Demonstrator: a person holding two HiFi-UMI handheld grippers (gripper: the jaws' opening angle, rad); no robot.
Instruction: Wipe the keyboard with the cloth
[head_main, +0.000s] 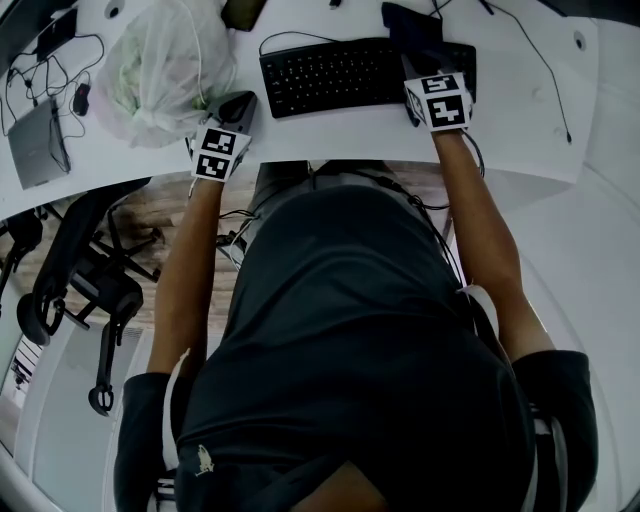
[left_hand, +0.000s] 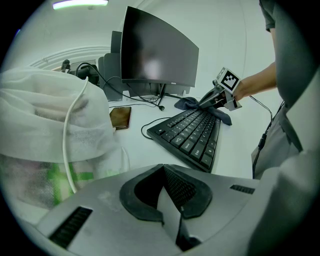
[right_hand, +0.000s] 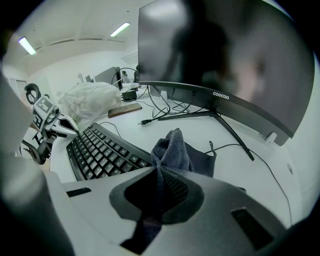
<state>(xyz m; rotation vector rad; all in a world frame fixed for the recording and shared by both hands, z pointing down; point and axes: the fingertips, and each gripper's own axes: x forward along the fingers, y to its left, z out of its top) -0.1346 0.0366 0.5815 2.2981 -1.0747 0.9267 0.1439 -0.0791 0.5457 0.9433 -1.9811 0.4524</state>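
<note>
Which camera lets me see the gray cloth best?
The right gripper view: the cloth fills the middle, close up, pinched in the right hand-held gripper. The head view shows it small and dark by the keyboard; the left gripper view shows it far away.

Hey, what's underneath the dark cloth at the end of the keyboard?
The cloth, pinched in the right gripper, drapes over the right end of the keyboard and the white desk. Whatever keys lie beneath it are covered.

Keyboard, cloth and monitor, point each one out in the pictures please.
keyboard (head_main: 340, 78): head view, middle of the key field.
cloth (right_hand: 175, 150): right gripper view, on the bunched upper fold.
monitor (left_hand: 155, 50): left gripper view, centre of the dark screen.
</note>
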